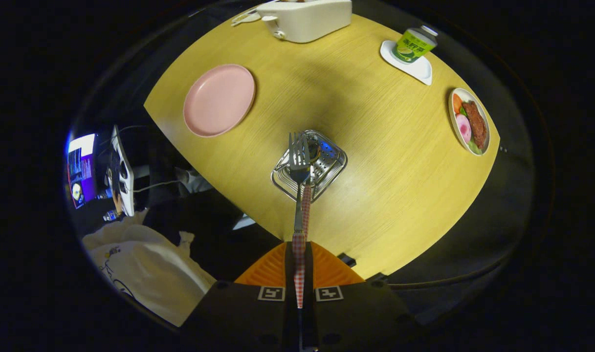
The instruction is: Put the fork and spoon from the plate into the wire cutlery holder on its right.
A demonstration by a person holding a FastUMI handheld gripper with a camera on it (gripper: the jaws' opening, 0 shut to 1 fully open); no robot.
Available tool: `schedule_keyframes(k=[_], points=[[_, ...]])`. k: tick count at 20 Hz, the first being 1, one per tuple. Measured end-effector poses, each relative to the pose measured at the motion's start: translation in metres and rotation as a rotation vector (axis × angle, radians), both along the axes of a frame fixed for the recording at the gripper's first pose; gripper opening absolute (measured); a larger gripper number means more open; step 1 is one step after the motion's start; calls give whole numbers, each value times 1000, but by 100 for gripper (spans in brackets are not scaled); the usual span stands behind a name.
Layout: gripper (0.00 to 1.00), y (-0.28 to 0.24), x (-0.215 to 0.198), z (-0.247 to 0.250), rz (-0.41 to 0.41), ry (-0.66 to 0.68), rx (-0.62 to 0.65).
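Pointing from clamping tongs (298,274): fork (299,161)

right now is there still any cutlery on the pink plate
No, the pink plate lies bare, while the gripper is shut on the fork, held above the wire cutlery holder.

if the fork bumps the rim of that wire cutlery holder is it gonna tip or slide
The wire cutlery holder looks light, being open mesh, so a bump could slide it on the smooth wooden table. Its wide, squat shape probably resists tipping. The gripper grips the fork firmly above it.
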State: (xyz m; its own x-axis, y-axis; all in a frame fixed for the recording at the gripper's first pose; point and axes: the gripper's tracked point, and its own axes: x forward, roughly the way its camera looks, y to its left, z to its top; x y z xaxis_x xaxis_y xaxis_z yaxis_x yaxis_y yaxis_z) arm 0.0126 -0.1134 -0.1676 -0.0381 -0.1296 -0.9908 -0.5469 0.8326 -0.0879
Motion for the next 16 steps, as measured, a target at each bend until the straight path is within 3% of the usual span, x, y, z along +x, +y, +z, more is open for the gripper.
schedule_keyframes(k=[7,16], points=[[9,-6,13,-19,53,138,-111],[14,-11,34,-37,19,165,-154]])
